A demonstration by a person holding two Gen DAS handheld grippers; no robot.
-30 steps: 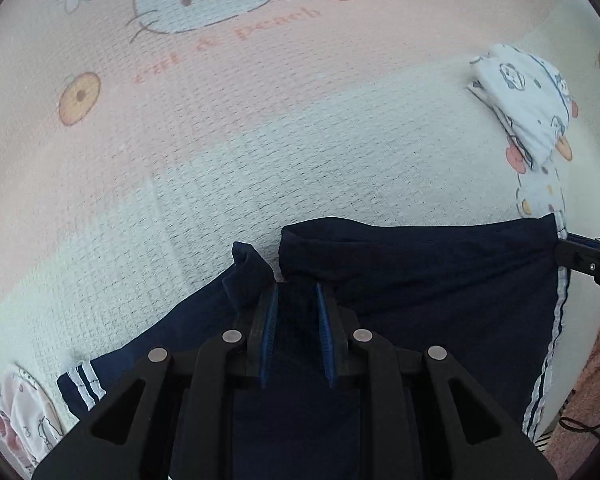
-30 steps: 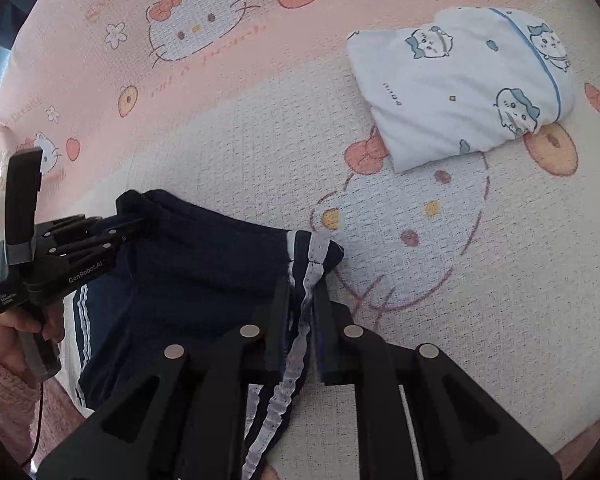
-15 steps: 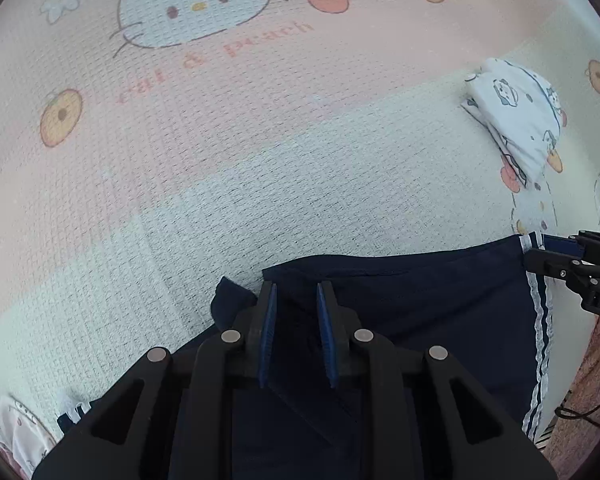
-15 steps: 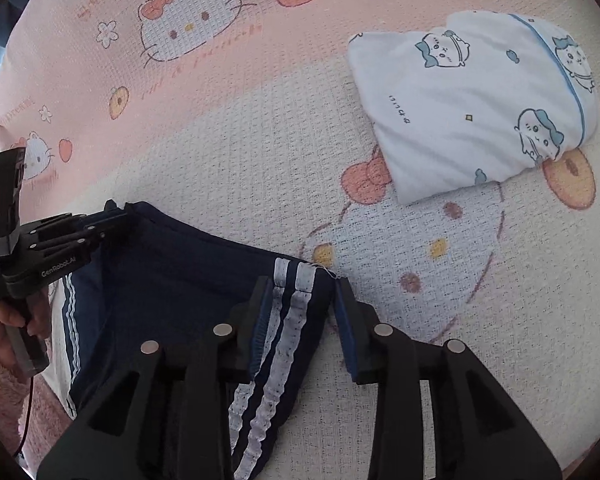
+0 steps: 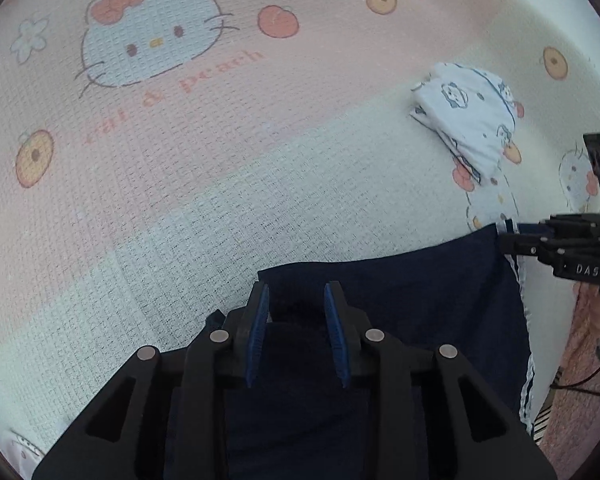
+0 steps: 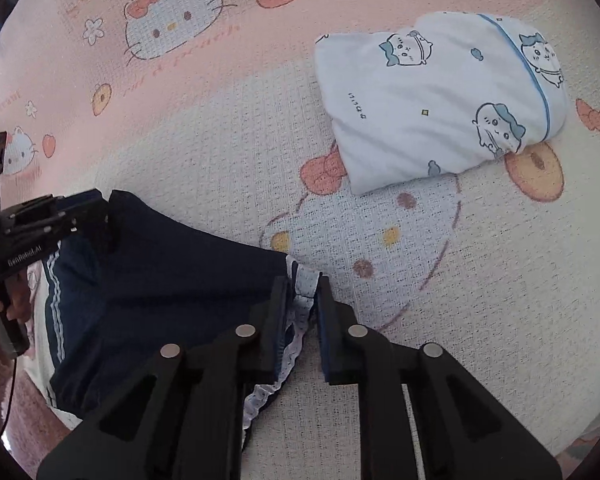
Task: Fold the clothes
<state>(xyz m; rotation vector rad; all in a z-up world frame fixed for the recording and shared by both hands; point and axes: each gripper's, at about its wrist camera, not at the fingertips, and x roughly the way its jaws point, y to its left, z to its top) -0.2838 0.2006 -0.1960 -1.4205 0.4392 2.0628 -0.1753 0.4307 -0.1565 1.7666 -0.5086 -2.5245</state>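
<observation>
Bed with pink-and-cream waffle-weave cat-print blanket [image 6: 204, 168]. Navy shorts [image 5: 400, 292] flat at near edge, long axis running between grippers; folded white cartoon-print garment [image 6: 440, 96] well apart beyond. Left gripper [image 5: 296, 312] over left corner, jaws just opened, apart around cloth, not pinching. Right gripper [image 6: 302, 308] at white-striped right edge, jaws narrowed around trim; grip unclear.

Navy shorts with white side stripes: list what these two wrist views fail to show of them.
- Navy shorts with white side stripes: near part hidden under the left gripper body, left wrist view.
- Same shorts: lower edge hidden behind the right gripper, right wrist view.
- Left gripper: its fingertips merge with dark cloth there; grip unclear.
- Folded white cartoon-print garment: its type cannot be told.
</observation>
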